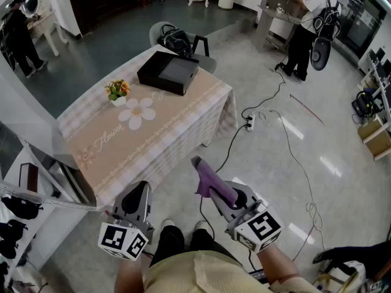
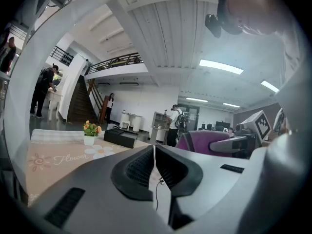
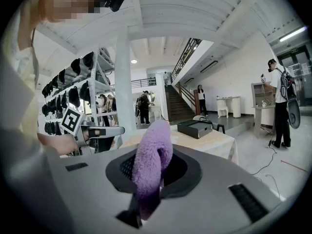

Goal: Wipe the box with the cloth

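A black box (image 1: pixel 168 72) lies at the far end of a table (image 1: pixel 183 133) with a floral cloth cover; it also shows small in the left gripper view (image 2: pixel 121 137) and the right gripper view (image 3: pixel 195 128). My right gripper (image 1: pixel 201 166) is shut on a purple cloth (image 1: pixel 209 180) that sticks up folded between its jaws (image 3: pixel 152 165). It hangs over the floor, near the table's close edge, well short of the box. My left gripper (image 1: pixel 135 195) is shut with nothing in it, its jaws pressed together (image 2: pixel 154 165), low at the table's near corner.
A small pot of flowers (image 1: pixel 117 91) stands on the table left of the box. A chair with a black bag (image 1: pixel 177 39) sits behind the table. Cables and a power strip (image 1: pixel 249 122) lie on the floor to the right. A shelf (image 1: pixel 24 194) stands at left. People stand far off.
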Demonstrator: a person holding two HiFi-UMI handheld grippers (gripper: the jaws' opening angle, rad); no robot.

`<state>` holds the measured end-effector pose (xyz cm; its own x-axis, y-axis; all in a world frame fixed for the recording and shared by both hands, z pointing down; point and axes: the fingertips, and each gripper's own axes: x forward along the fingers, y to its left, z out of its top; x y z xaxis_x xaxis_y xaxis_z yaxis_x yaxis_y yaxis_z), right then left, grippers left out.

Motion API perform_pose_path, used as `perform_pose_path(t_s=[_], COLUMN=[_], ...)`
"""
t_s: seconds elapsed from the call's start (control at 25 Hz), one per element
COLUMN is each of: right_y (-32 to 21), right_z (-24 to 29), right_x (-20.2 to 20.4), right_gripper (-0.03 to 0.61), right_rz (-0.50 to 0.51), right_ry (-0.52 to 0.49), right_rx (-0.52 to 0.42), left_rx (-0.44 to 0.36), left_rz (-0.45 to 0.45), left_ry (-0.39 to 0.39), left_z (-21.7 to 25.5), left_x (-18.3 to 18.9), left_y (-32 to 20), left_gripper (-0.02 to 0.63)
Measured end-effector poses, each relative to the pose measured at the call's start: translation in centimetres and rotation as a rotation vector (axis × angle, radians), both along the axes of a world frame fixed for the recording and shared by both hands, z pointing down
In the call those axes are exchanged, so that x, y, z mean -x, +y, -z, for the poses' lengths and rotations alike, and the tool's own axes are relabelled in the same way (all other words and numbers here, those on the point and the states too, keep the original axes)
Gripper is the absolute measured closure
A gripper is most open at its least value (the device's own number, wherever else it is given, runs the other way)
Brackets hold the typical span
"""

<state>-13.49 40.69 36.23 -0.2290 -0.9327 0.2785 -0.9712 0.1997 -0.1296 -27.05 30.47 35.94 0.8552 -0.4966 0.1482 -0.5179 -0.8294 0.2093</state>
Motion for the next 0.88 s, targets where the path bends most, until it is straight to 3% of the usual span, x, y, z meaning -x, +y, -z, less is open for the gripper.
perform_pose_path(t_s=[0.2, 0.76, 0.88], right_y=[-0.3, 1.3, 1.8], right_z=[-0.5, -1.2, -1.5], right_x=[0.3, 5.9, 6.4], right_gripper=[0.508, 0.508, 0.508], right_rz=[-0.024, -0.12, -0.125], right_ry=[-0.001, -0.075, -0.092], right_rx=[-0.006, 0.023, 0.03], left_rx=[-0.005, 0.058, 0.049], left_rz=[-0.048, -0.093, -0.101], left_ry=[0.011, 0.037, 0.015], left_z=[0.0, -1.6, -2.1], left_x=[0.2, 5.8, 6.3], left_y=[1.3, 3.3, 3.8], left_gripper=[0.588, 0.588, 0.588])
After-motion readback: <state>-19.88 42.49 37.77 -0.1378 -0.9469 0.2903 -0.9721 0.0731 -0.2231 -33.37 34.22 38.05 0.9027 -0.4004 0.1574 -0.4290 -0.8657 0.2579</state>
